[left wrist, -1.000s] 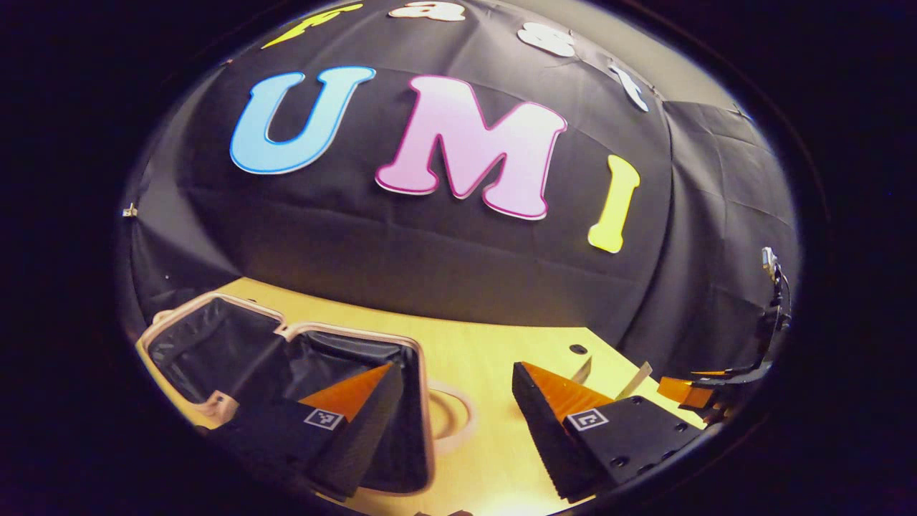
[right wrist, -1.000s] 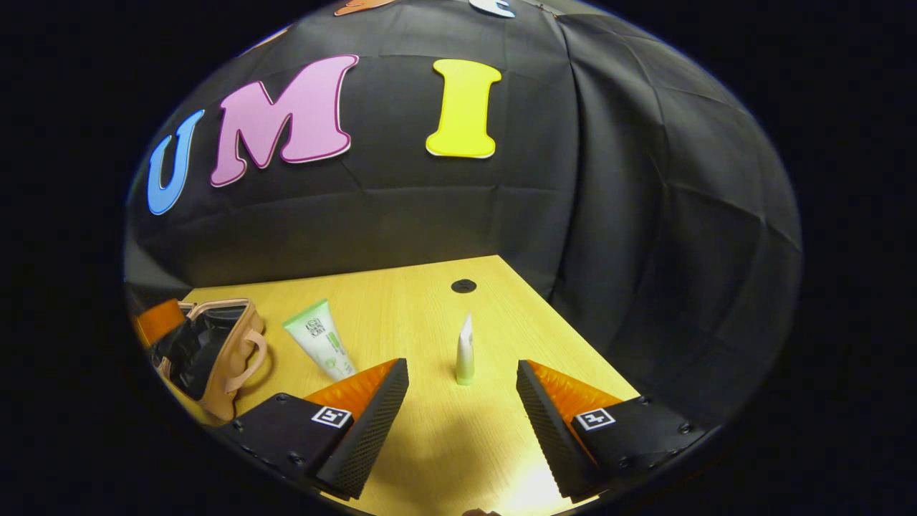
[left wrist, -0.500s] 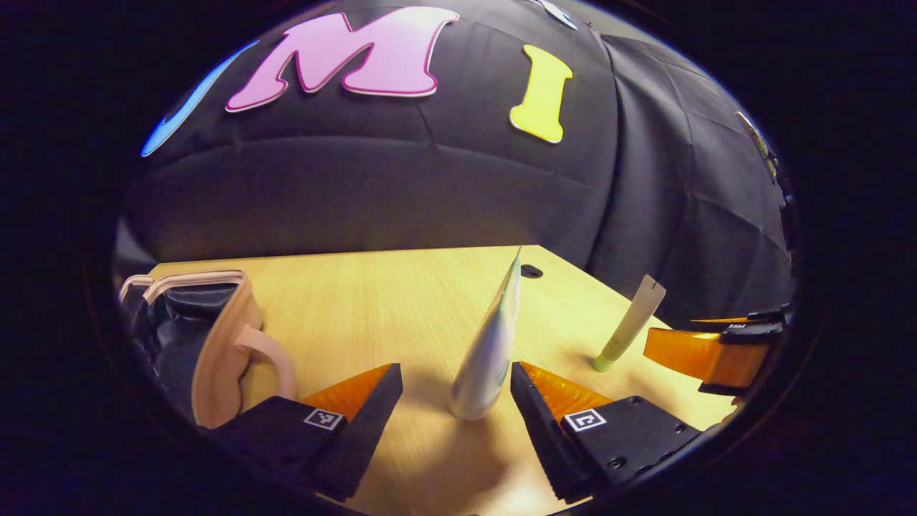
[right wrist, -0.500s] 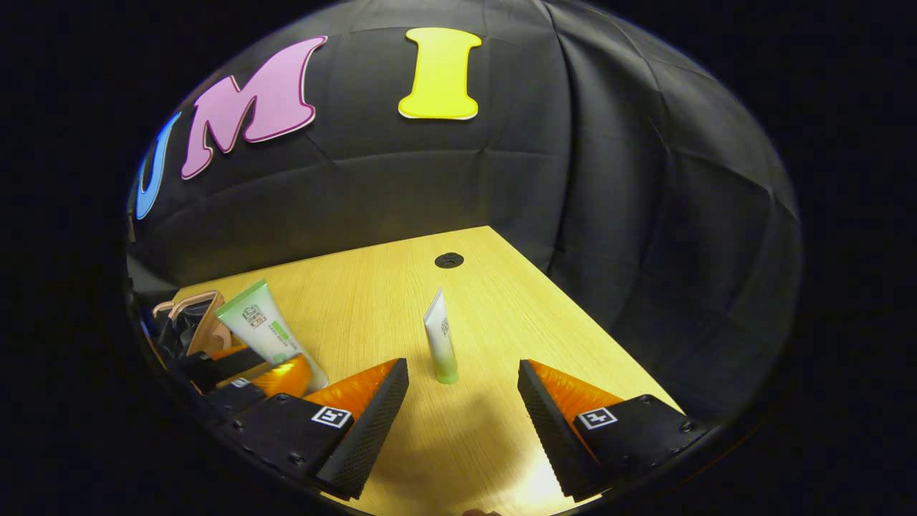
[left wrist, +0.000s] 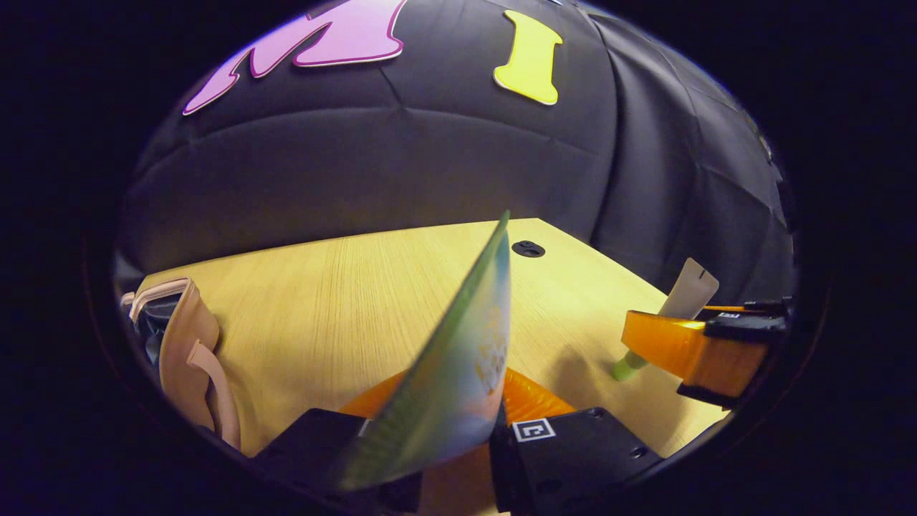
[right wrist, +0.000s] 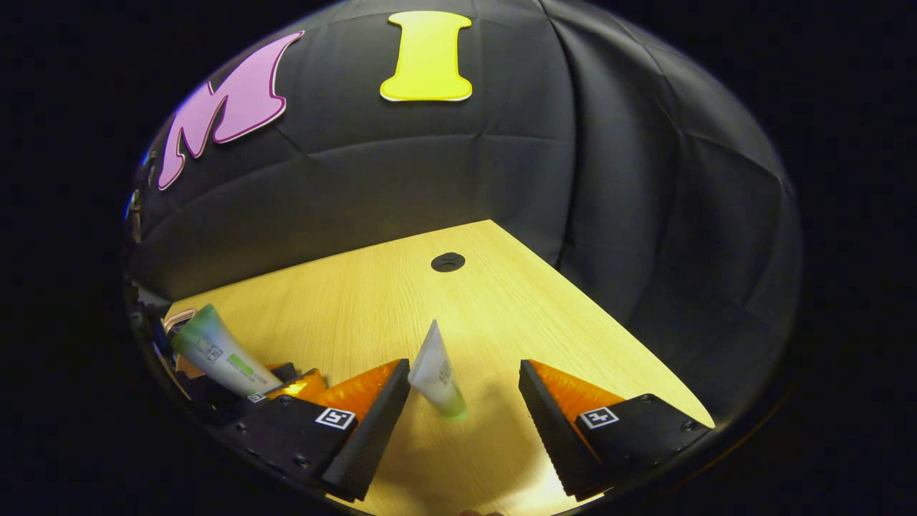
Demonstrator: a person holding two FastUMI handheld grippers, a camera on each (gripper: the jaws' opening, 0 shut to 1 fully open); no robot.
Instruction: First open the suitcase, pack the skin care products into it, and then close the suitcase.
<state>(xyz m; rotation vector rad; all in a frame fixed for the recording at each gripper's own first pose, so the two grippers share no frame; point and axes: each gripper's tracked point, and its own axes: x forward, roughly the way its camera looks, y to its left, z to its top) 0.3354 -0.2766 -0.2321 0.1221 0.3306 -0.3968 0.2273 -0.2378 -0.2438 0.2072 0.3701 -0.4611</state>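
Left gripper view: left gripper [left wrist: 458,437] clenched big tube [left wrist: 451,365]. Right gripper [right wrist: 464,419] spread wide, small tube [right wrist: 438,378] between fingers, touching left one.

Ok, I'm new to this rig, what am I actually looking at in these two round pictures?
No robot arm here: a person holds a pair of tongs in each hand, and a fisheye camera rides on each, looking along its fingers. In the left gripper view, the left tongs are shut on the large tube, which leans across the picture; the suitcase lies at the left on the wooden table. In the right gripper view, the right tongs are open around the small tube, standing on its cap, not yet gripped.
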